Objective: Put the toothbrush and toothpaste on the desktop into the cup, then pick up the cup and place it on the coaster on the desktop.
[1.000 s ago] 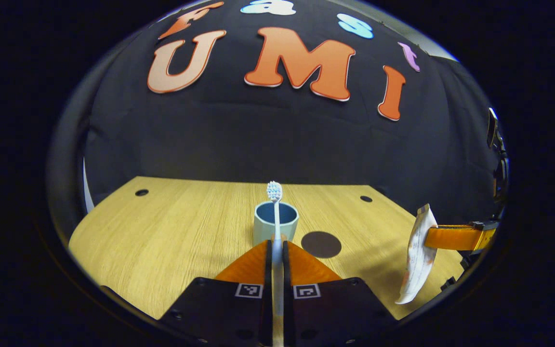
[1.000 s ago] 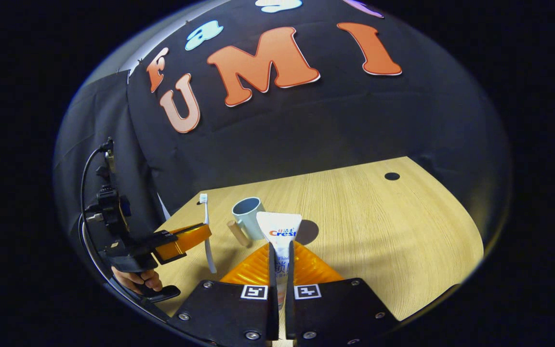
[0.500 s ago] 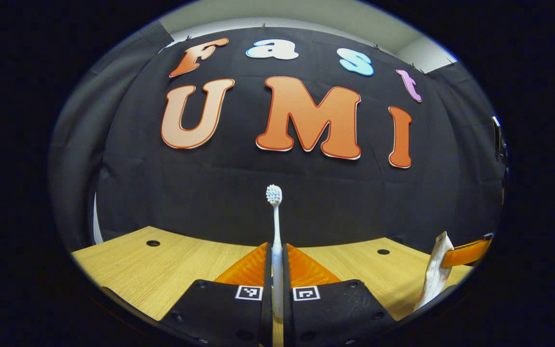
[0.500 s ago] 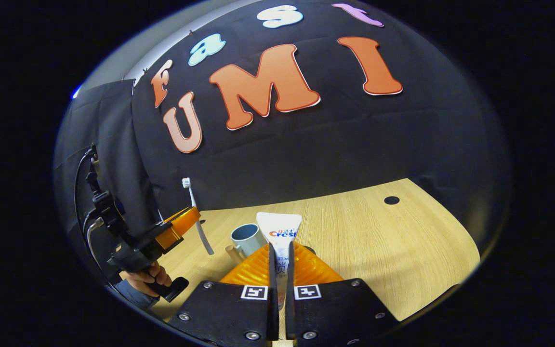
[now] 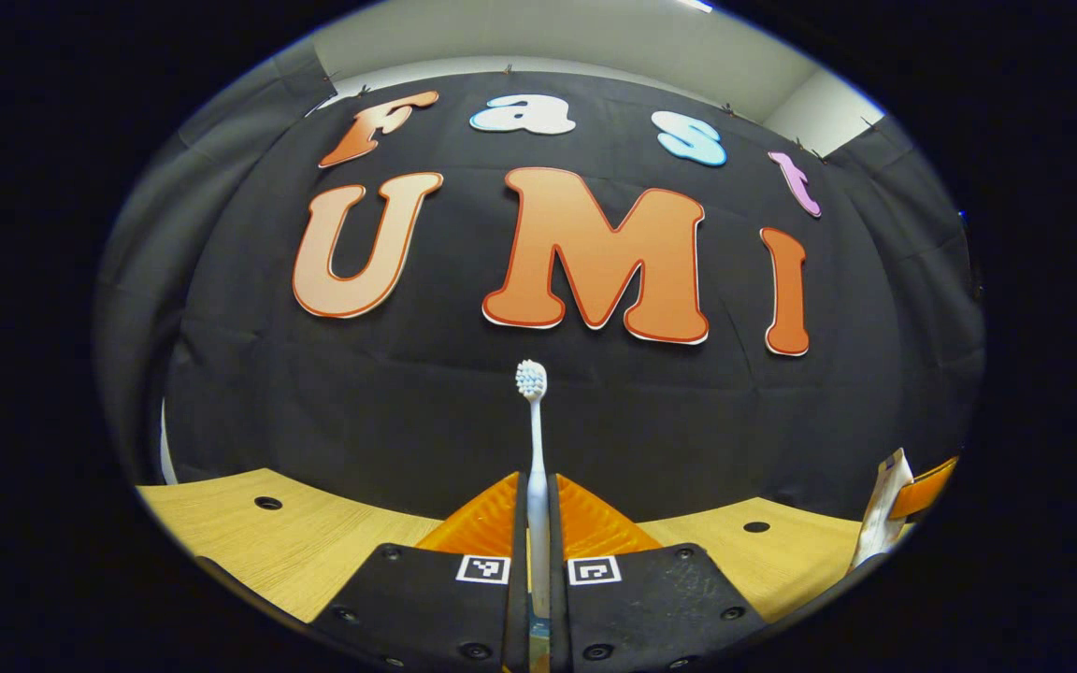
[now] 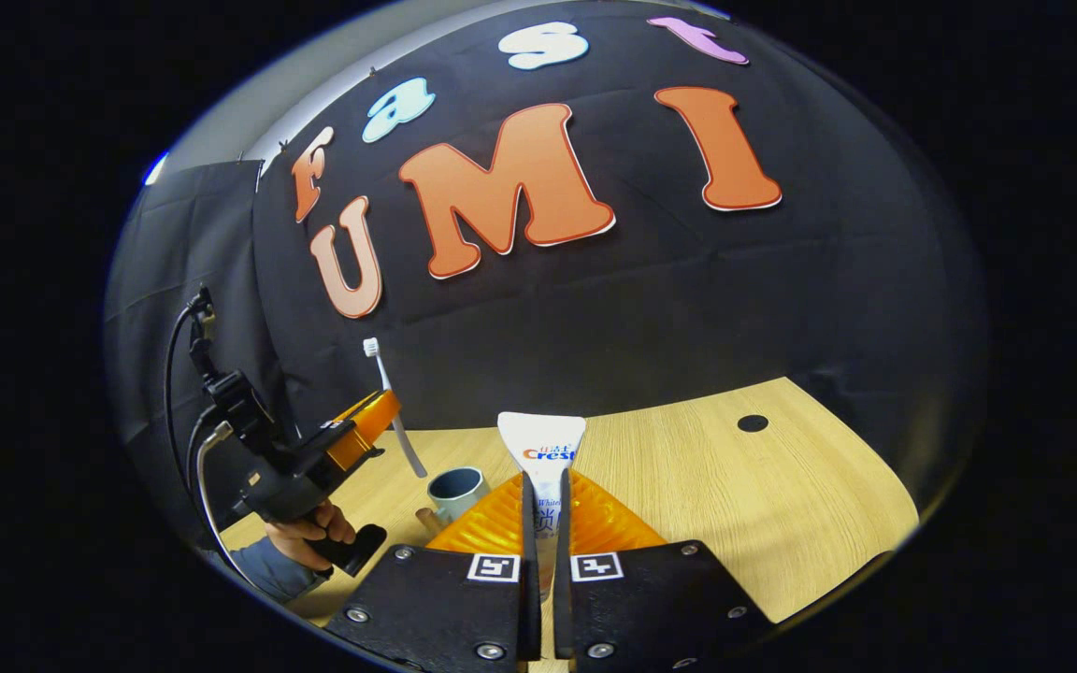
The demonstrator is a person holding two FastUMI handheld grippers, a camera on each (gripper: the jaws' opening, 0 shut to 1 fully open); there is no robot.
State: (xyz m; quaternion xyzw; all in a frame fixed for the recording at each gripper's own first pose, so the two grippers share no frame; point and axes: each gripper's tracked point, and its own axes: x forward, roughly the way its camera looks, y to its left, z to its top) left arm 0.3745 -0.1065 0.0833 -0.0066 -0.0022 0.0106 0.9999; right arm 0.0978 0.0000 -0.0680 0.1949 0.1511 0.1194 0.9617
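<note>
My left gripper (image 5: 538, 491) is shut on a white toothbrush (image 5: 533, 421) that stands upright, bristles on top, in front of the wall. In the right gripper view the same left gripper (image 6: 372, 418) hangs above and left of the blue-grey cup (image 6: 457, 489), with the toothbrush (image 6: 387, 397) tilted in it. My right gripper (image 6: 545, 495) is shut on a white toothpaste tube (image 6: 542, 447), crimped end up, just right of the cup. At the left gripper view's right edge the toothpaste tube (image 5: 880, 509) hangs from the right gripper (image 5: 922, 488).
The wooden desktop (image 6: 735, 495) has small round holes (image 6: 752, 423) near its back corners. A hand (image 6: 309, 537) holds the left gripper's handle at the lower left. Black cloth walls close the back.
Both grippers have risen and tilted up with their loads. The cup and coaster dropped out of the left gripper view. In the right gripper view the cup sank lower.
</note>
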